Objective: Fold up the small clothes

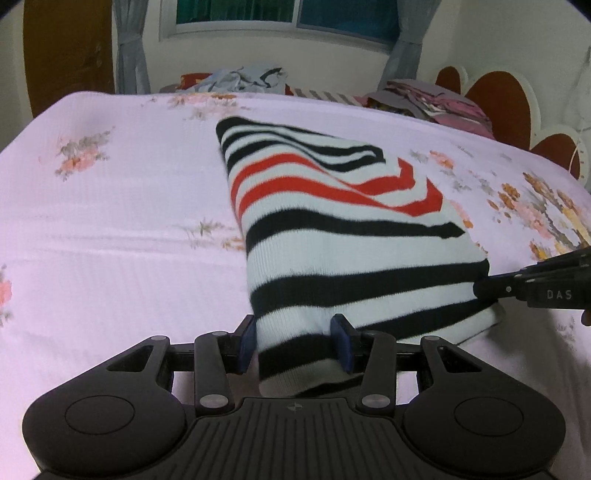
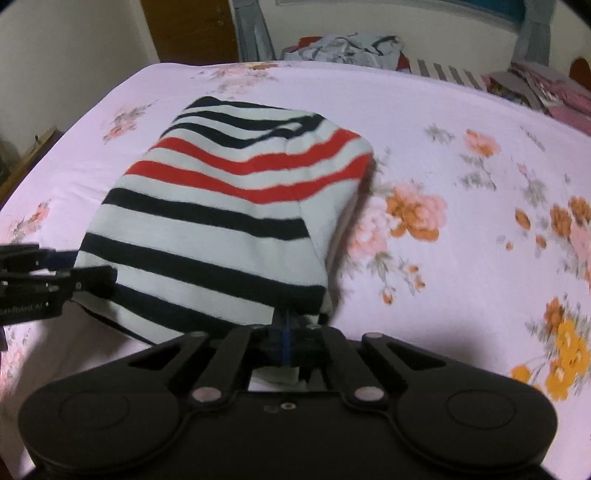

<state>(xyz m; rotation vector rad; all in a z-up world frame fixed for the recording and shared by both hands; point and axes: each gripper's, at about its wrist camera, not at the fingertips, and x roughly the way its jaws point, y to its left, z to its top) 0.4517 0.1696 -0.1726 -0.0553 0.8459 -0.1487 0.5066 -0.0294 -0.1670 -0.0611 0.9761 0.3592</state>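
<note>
A striped sweater (image 1: 332, 236) (white with black bands and two red ones) lies partly folded on a bed covered by a pale pink flowered sheet (image 1: 110, 229), its near hem lifted off the sheet by two hand-held tongs. In the left wrist view, the left gripper (image 1: 295, 343) has its blue pads (image 1: 247, 345) spread partway with the sweater's near left corner hanging between them; whether the pads press on the cloth cannot be told from the blurred picture. The right gripper (image 1: 484, 290) enters that view at 3 o'clock, its tips meeting the sweater's near right corner. In the right wrist view, the right gripper (image 2: 286, 332) has its fingers pressed together, pinching the sweater's (image 2: 221, 221) near hem at 6 o'clock, while the left gripper (image 2: 92, 278) reaches in from 9 o'clock at the garment's other near corner. The far end of the sweater rests on the sheet (image 2: 461, 258) toward 12 o'clock. Beyond the bed, at 12 o'clock, a heap of loose clothes (image 1: 240, 79) sits below a window (image 1: 288, 18); more folded cloth (image 1: 436, 99) is stacked at 1 o'clock beside a red scalloped headboard (image 1: 506, 99).
</note>
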